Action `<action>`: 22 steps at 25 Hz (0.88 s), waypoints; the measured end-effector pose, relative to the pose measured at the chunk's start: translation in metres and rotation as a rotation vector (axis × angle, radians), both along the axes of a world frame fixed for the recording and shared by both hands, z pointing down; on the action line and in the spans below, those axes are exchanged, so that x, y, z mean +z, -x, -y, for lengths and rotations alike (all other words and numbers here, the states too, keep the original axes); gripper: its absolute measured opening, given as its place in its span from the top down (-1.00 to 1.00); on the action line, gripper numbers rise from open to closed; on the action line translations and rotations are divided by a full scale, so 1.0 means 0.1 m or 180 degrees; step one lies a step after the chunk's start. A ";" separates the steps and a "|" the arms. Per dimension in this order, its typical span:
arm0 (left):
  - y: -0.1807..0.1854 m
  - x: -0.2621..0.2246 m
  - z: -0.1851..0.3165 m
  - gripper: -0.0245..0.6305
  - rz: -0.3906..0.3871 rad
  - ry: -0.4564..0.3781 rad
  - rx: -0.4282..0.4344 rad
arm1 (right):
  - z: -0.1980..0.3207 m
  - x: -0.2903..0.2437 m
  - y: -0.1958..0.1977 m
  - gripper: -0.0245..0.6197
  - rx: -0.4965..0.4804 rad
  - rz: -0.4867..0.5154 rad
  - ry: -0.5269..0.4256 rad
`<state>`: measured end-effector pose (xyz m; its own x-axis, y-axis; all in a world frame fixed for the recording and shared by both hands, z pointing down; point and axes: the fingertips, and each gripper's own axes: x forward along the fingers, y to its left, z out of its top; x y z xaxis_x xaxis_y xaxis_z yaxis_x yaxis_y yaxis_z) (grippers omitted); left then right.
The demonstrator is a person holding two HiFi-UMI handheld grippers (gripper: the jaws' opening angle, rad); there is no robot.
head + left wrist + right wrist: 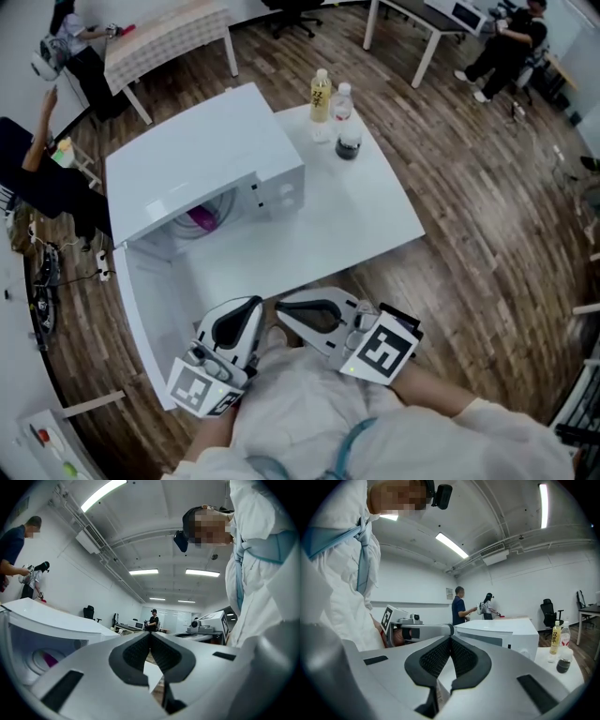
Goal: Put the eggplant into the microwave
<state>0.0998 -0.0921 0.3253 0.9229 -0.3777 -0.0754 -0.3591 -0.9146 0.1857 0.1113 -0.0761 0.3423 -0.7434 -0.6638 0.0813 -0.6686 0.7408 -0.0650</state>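
Observation:
The purple eggplant [202, 218] lies inside the white microwave [206, 155], whose door [141, 319] stands swung open toward me. In the left gripper view the eggplant [49, 658] shows as a purple patch in the microwave's cavity at the lower left. Both grippers are held close to my chest, well short of the microwave, tips pointing toward each other. My left gripper [258, 303] [150, 633] is shut with nothing in it. My right gripper [279, 307] [451, 638] is shut and holds nothing either.
The microwave stands on a white table [375, 206]. A yellow bottle [321, 96], a clear bottle [342, 103] and a dark cup [348, 145] stand at its far right corner. Other people, tables and chairs stand further off in the room.

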 end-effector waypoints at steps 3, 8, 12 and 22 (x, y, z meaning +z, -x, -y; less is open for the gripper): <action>-0.01 0.00 0.02 0.91 -0.0008 0.0008 -0.0008 | 0.01 -0.01 0.01 0.82 -0.0012 0.0048 0.0014; -0.02 0.00 0.03 0.91 -0.0028 0.0029 0.0003 | 0.02 0.03 0.00 0.82 0.0003 0.0015 0.0043; 0.00 0.02 0.00 0.91 -0.0046 0.0054 -0.0018 | 0.00 0.06 0.02 0.82 -0.0031 -0.0003 0.0056; 0.06 0.06 -0.01 0.91 -0.0079 0.0120 -0.0082 | -0.02 0.10 0.04 0.82 -0.0064 -0.0050 0.0087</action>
<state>0.0936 -0.0911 0.3314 0.9108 -0.4043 -0.0834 -0.3773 -0.8973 0.2292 0.1070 -0.0743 0.3526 -0.7551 -0.6461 0.1109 -0.6546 0.7522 -0.0750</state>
